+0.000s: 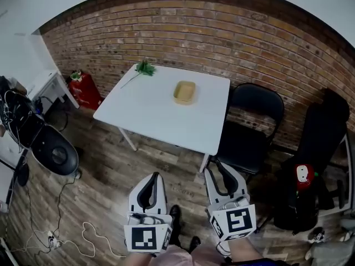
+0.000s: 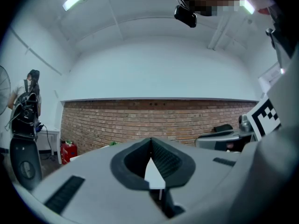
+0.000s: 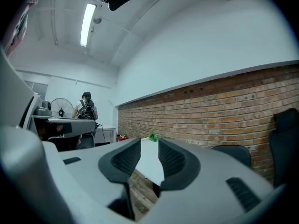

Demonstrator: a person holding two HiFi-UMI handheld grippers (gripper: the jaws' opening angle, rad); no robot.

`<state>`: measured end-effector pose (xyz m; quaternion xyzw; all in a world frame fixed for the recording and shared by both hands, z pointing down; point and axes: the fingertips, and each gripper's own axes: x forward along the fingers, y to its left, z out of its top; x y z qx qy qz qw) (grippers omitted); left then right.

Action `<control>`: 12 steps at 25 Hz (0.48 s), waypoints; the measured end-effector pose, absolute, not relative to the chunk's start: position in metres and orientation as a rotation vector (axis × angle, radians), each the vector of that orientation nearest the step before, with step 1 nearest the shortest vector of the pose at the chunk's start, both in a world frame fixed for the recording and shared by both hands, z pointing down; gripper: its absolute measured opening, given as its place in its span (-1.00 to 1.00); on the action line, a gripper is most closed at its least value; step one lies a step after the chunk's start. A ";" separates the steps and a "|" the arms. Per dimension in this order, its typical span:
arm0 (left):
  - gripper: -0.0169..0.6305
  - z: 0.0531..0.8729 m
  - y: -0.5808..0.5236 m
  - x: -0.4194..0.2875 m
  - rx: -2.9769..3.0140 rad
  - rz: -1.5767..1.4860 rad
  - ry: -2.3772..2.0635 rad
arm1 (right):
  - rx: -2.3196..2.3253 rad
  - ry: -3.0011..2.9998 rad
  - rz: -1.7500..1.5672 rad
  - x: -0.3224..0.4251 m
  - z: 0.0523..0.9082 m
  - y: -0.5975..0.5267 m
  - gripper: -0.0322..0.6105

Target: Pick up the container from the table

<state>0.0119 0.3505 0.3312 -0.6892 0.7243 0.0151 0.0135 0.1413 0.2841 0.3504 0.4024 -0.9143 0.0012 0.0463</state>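
Two tools low in frame, left gripper point(image 1: 155, 175) pinched together, right gripper point(image 1: 215, 165) parted and empty, container point(image 1: 184, 92) far off on table point(image 1: 145, 117), risk of clipping its rim and shoving it away.

White bench point(image 1: 155, 115) near brick wall point(image 1: 222, 32), wood-plank floor point(image 1: 111, 176). Black chair point(image 1: 249, 132) just right of bench, red canister point(image 1: 84, 90) left of it. Strip light point(image 3: 87, 24) overhead.

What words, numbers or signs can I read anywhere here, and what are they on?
No readable text anywhere.
Cube markers: black-and-white square patterns, not letters.
Container on the table: no print visible.
Red canister: any print too small to read.
Red-and-white object at far right: blurred.
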 end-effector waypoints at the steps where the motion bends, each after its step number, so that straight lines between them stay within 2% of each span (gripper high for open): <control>1: -0.92 0.332 0.338 0.002 -2.150 0.046 2.253 | 1.233 -2.785 0.006 0.132 0.352 0.272 -0.53; 12: -0.92 0.313 0.233 -0.078 -2.210 0.096 2.164 | 1.351 -2.734 -0.041 0.063 0.328 0.172 -0.55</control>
